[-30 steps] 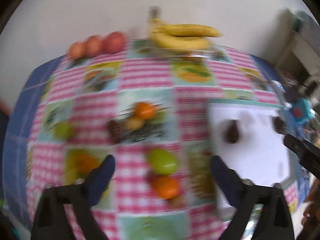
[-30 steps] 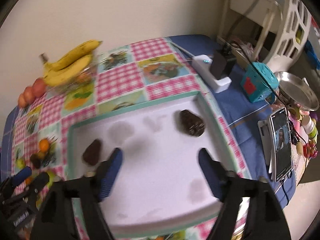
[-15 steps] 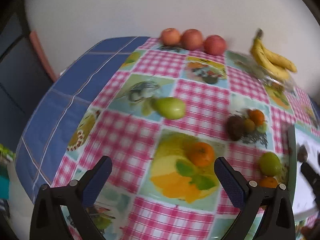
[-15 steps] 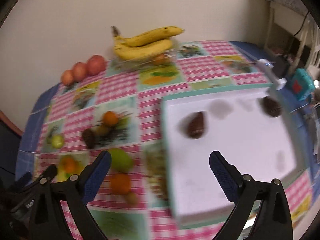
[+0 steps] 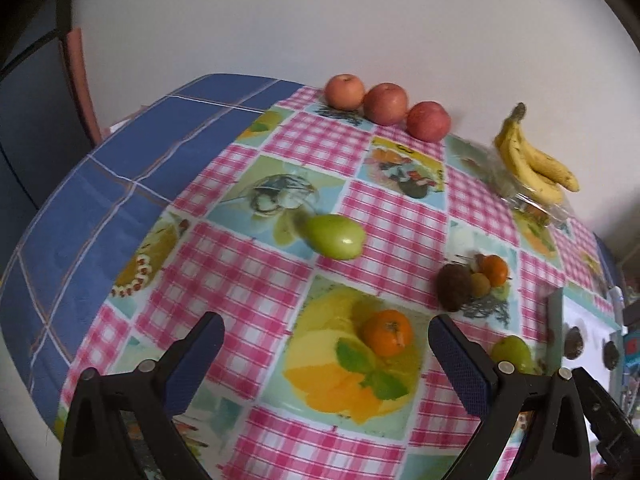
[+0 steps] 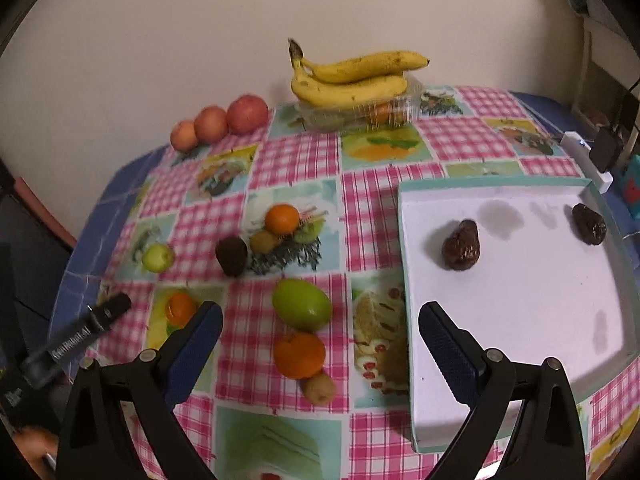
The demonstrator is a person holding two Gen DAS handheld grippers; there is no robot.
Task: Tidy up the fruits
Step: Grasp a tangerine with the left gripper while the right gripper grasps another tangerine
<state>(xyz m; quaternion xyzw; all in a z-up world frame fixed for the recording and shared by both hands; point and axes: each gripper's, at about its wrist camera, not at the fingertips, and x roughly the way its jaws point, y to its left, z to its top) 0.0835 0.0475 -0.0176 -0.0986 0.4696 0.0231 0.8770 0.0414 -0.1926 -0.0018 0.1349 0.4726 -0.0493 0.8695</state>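
Small brown fruit [image 6: 319, 389] half hidden behind orange [image 6: 299, 355]

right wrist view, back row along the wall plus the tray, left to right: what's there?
three apples → banana bunch on a clear plastic box → white tray holding two dark fruits.

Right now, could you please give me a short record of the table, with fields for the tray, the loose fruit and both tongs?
tray: white tray with a teal rim, holding two dark brown fruits
back of table: three apples in a row; bananas on a clear plastic box
loose fruit: green fruit, orange just in front of it, another orange
left tongs: open, empty, above the cloth
right tongs: open, empty
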